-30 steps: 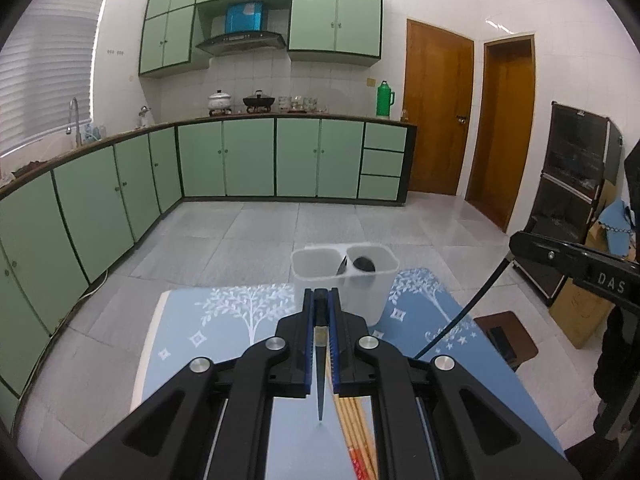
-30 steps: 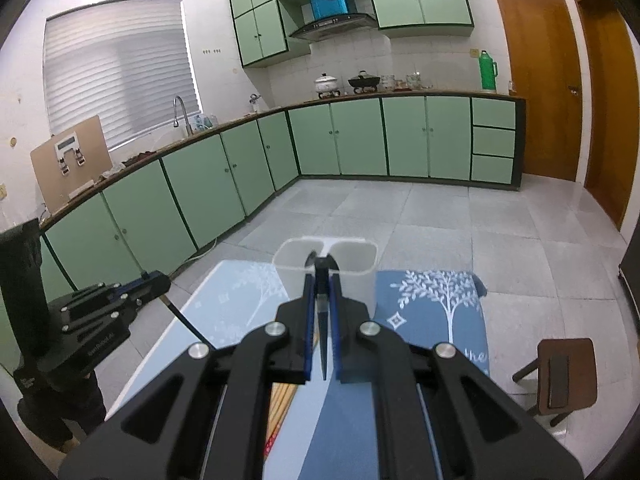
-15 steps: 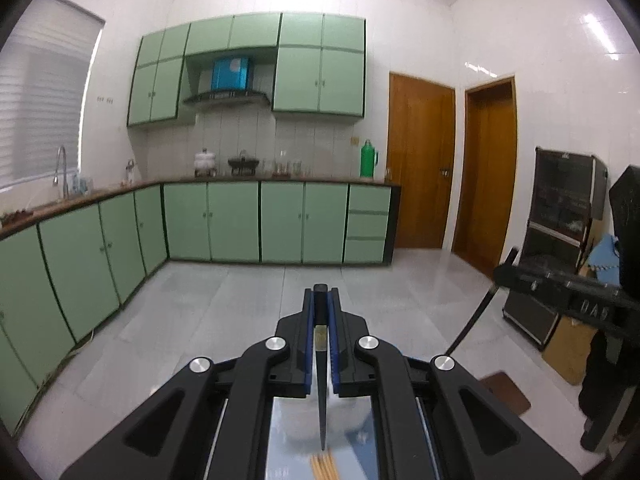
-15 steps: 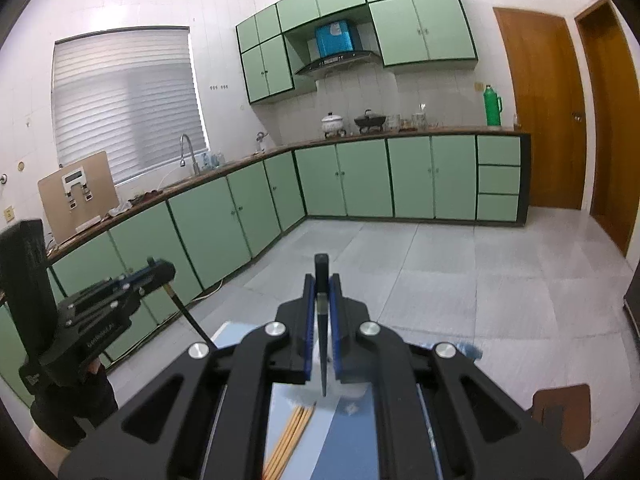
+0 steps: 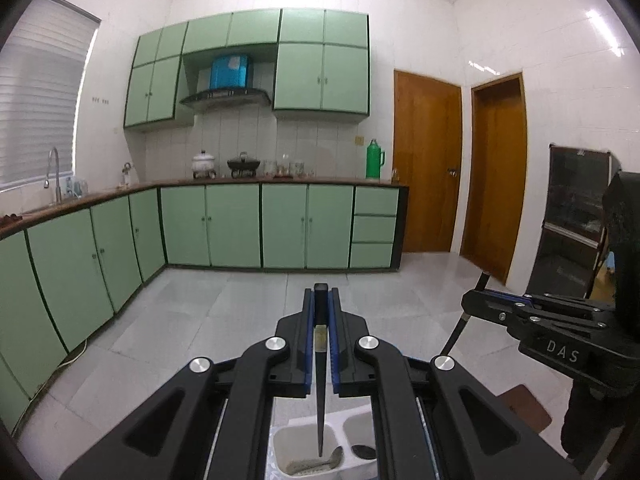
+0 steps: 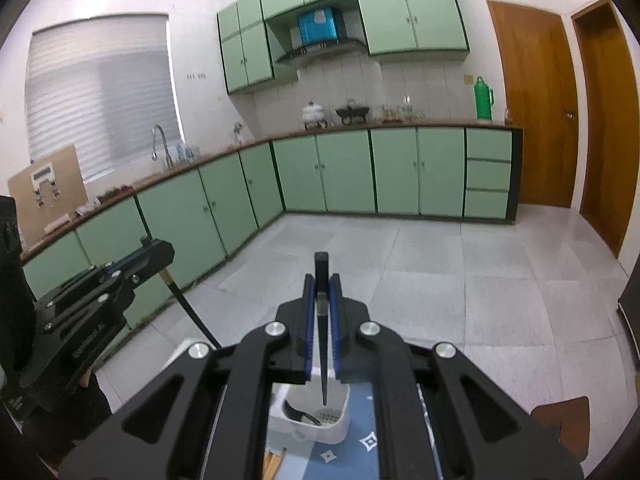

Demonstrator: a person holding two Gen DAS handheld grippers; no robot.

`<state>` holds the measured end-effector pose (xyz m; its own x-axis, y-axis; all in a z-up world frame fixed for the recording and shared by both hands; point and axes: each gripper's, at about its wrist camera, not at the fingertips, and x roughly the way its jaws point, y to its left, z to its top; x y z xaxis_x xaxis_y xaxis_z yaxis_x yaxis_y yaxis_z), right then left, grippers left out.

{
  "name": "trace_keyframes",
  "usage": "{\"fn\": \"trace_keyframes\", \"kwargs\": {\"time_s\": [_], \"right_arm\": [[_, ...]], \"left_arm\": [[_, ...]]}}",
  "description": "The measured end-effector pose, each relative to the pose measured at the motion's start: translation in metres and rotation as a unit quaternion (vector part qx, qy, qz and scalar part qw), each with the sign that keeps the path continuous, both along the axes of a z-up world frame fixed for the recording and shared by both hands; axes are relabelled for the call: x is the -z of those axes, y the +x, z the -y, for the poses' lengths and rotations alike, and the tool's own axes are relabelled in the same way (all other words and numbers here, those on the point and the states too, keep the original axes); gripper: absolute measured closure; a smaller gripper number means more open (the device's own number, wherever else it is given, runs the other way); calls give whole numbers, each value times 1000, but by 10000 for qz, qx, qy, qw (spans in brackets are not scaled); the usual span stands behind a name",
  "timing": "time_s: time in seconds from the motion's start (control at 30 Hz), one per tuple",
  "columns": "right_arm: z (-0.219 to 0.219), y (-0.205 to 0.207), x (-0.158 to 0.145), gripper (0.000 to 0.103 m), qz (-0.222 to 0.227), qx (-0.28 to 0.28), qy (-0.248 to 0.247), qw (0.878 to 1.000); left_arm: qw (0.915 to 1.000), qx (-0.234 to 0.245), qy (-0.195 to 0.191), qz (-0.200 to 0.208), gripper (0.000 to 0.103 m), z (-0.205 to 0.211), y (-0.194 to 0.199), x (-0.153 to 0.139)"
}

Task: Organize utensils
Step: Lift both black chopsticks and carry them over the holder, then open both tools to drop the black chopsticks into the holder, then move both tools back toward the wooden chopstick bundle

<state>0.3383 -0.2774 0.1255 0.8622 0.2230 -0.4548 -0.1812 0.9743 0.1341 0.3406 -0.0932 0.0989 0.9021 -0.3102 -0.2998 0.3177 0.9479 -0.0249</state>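
Utensils: each closed gripper, left (image 5: 321, 304) and right (image 6: 321, 292), clamps one black tapered chopstick (image 5: 320, 392) above the white two-compartment plastic holder (image 5: 306, 454), which already contains spoons. Wooden chopsticks (image 6: 273, 462) remain on the blue-patterned tablecloth (image 6: 352, 446).

My bench (image 6: 362, 450), under a blue patterned cloth, carries a white two-part tub (image 6: 316, 426) and wooden chopsticks (image 6: 273, 462).

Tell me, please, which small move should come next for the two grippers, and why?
Probably lower both hands straight down. The left gripper is shut on the left chopstick, the right gripper on the right chopstick; both tips point into the white holder, seemingly above it.
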Motion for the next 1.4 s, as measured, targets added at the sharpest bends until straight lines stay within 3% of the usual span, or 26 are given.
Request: {"fn": "trace_keyframes", "kwargs": {"time_s": [0.23,0.33,0.4,0.47,0.53,0.63,0.73,0.8,0.9,1.17,1.4], "right_arm": [[-8,12,42,96,-355,-130,34,9993],[-9,9,47,90,-374,-101,38,9992],[-7,-1,45,71,-249,-41,43,9997],[-5,-14,41,63,-72,-57,36,10000],[-1,-25,38,62,34,-35,-5,10000],[5,-54,35,54,178,54,-2,9998],[13,-88,42,35,290,217,55,9993],[16,-112,54,22,302,305,129,9990],[16,-143,81,17,102,460,154,9988],[-8,-201,174,17,-961,596,479,9924],[-51,-224,226,17,-1509,477,178,9872]], "left_arm": [[9985,-15,95,-531,96,-5,19,39],[9981,-63,56,-616,93,-9,17,46],[9981,-73,8,-611,79,-12,11,44],[9986,-67,-78,-527,74,-18,0,39],[9989,-83,-107,-459,68,-24,-12,32],[9992,-186,-95,-353,53,-33,-39,27],[9992,-262,-107,-290,44,-43,-74,32],[9989,-322,-105,-329,39,-49,-98,45],[9970,-477,-127,-598,38,-59,-132,80],[9829,-777,-19,-1672,38,-76,-178,181],[9727,-824,153,-2162,38,-82,-195,223]]}}
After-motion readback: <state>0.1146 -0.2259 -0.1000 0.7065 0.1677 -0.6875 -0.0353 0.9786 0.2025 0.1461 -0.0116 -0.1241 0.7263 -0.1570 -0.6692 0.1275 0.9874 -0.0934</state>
